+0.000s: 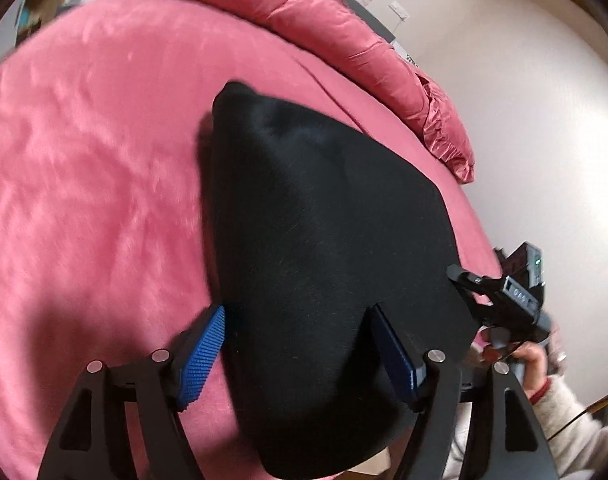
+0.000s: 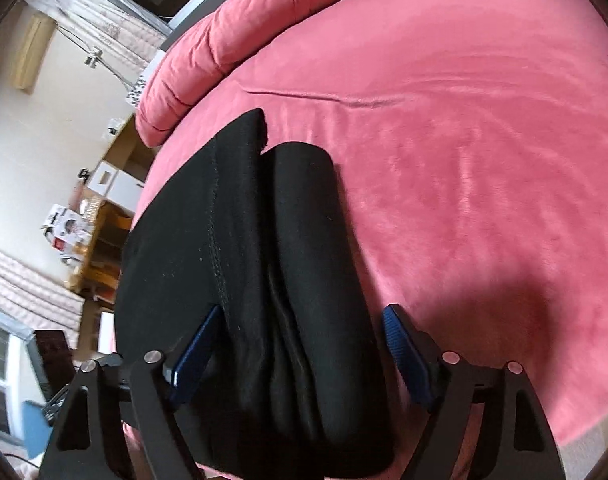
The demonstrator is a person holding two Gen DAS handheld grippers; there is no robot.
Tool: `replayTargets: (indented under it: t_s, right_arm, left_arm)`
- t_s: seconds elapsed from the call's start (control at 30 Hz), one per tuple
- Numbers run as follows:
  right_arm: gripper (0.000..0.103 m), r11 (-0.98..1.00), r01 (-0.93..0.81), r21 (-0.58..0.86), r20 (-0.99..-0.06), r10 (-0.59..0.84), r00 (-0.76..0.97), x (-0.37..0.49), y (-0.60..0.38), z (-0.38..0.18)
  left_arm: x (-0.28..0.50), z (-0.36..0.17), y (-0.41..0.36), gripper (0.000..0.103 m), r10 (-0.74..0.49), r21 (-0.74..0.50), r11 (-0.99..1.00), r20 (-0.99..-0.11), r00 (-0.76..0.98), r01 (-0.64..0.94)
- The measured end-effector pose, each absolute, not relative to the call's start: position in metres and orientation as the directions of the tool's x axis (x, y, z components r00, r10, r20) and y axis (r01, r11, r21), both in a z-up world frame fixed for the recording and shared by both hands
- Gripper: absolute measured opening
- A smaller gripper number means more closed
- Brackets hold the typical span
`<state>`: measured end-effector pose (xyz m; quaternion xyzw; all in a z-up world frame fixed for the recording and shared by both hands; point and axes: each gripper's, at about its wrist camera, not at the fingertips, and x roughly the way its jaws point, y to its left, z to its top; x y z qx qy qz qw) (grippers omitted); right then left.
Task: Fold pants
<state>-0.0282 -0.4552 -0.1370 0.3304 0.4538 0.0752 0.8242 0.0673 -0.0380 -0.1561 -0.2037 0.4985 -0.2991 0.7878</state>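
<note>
Black pants (image 1: 324, 220) lie folded into a thick bundle on a pink bed (image 1: 83, 180). My left gripper (image 1: 299, 356) is open, its blue pads (image 1: 203, 356) standing either side of the bundle's near end without pinching it. In the right wrist view the same pants (image 2: 263, 240) show stacked folds and a stitched seam. There my right gripper (image 2: 299, 352) is open too: its left pad lies over the fabric, and its right pad (image 2: 404, 352) stands clear of the bundle over the bedcover. The right gripper (image 1: 504, 300) also shows in the left wrist view, held in a hand at the bundle's right corner.
A rolled pink duvet (image 1: 344, 40) runs along the far side of the bed. Beyond the bed edge are a pale wall (image 1: 524, 120), curtains, and wooden shelves with boxes (image 2: 103, 200). A light fuzzy sleeve (image 1: 564, 420) is at the lower right.
</note>
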Motion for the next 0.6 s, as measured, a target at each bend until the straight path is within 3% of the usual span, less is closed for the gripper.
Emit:
replayTargets:
  t_s: [0.07, 0.17, 0.3, 0.4, 0.6]
  right_arm:
    - [0.082, 0.775, 0.163, 0.611, -0.696, 0.428, 0.577, -0.025, -0.452, -0.137]
    - [0.072, 0.801, 0.141, 0.582, -0.706, 0.411, 0.577, -0.024, -0.442, -0.131]
    - [0.051, 0.829, 0.099, 0.551, -0.698, 0.393, 0.599, -0.027, -0.434, -0.119]
    - [0.047, 0.858, 0.066, 0.510, -0.690, 0.362, 0.627, -0.034, -0.424, -0.105]
    - [0.045, 0.881, -0.029, 0.472, -0.630, 0.360, 0.688, -0.026, -0.394, -0.076]
  left_arm:
    - [0.072, -0.165, -0.036, 0.076, -0.703, -0.664, 0.710, -0.650, 0.289, 0.234]
    - [0.072, -0.166, -0.040, 0.074, -0.698, -0.653, 0.716, -0.659, 0.280, 0.246]
    - [0.063, -0.153, -0.043, 0.049, -0.671, -0.600, 0.742, -0.670, 0.317, 0.301]
    - [0.055, -0.139, -0.041, 0.038, -0.651, -0.557, 0.758, -0.673, 0.351, 0.339]
    - [0.058, -0.106, -0.026, 0.036, -0.598, -0.466, 0.800, -0.673, 0.435, 0.378]
